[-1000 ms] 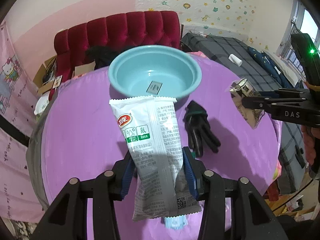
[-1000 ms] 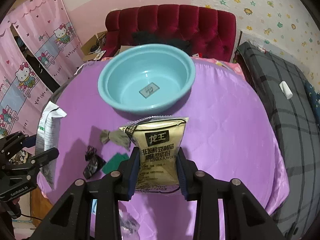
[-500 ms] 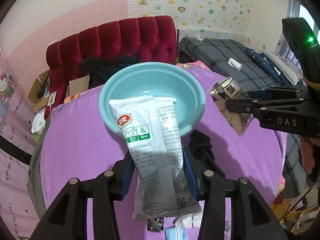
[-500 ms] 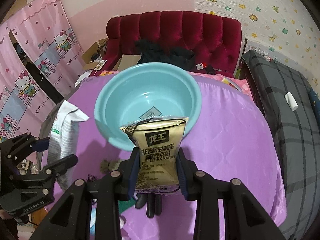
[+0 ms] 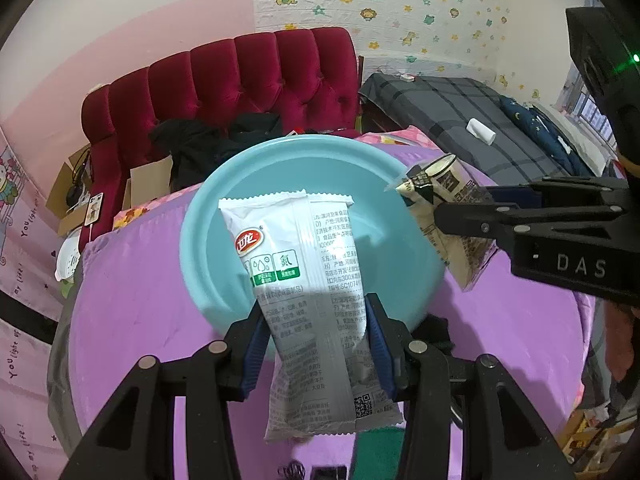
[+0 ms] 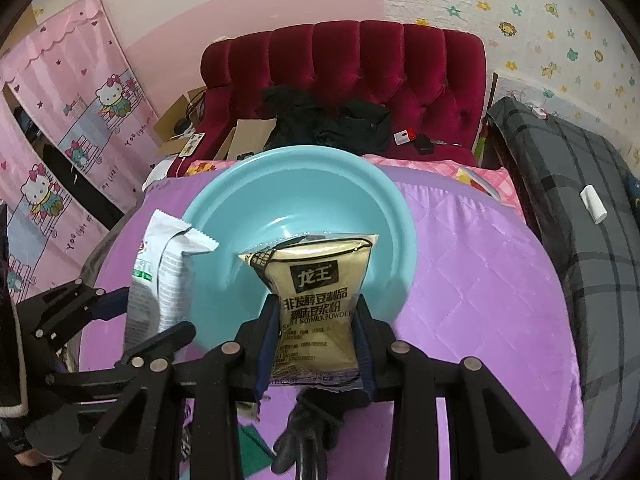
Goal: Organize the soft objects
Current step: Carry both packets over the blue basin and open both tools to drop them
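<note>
Purple quilted worktop [image 6: 480, 280]: both hand-held grippers have advanced over the round teal plastic basin [image 5: 304, 168]; left hand-held gripper [image 5: 316, 340] pinching the white snack packet [image 5: 296, 280], right hand-held gripper [image 6: 316, 340] the tan soymilk-powder pouch [image 6: 316, 296]. Release likely next.

- Left wrist view looks steeply down along its gripper [image 5: 316, 344], close above the desk [image 5: 132, 320].
- Right wrist view does likewise; both share the teal basin [image 6: 224, 216].

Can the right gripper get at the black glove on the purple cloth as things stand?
Probably not yet. The right gripper is shut on the tan soy milk powder packet, so its jaws are full. The black glove lies uncovered on the purple cloth just below it.
</note>
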`<control>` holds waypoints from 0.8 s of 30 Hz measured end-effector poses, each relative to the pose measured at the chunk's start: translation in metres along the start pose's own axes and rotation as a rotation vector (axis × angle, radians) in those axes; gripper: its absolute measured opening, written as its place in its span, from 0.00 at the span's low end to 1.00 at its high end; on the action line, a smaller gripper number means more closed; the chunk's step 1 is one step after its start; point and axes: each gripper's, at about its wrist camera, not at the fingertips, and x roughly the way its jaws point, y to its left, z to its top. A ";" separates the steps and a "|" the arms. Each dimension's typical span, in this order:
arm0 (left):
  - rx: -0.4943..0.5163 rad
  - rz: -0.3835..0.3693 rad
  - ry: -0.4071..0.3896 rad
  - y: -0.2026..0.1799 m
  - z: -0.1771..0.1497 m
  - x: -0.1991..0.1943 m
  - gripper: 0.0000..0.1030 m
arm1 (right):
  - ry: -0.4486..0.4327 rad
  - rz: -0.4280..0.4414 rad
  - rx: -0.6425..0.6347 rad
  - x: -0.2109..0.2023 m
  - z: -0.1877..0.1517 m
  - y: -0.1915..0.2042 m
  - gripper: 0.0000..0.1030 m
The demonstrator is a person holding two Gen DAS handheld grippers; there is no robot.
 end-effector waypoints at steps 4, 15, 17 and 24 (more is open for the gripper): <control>-0.002 0.005 -0.002 0.004 0.008 0.017 0.49 | 0.003 0.005 0.002 0.020 0.009 0.000 0.36; -0.024 0.011 0.016 0.019 0.019 0.069 0.49 | 0.029 0.004 0.042 0.075 0.023 -0.003 0.36; -0.023 0.013 0.023 0.021 0.019 0.077 0.49 | 0.035 0.003 0.046 0.084 0.023 -0.003 0.36; -0.023 0.025 0.051 0.022 0.020 0.106 0.47 | 0.080 0.001 0.071 0.116 0.023 -0.007 0.36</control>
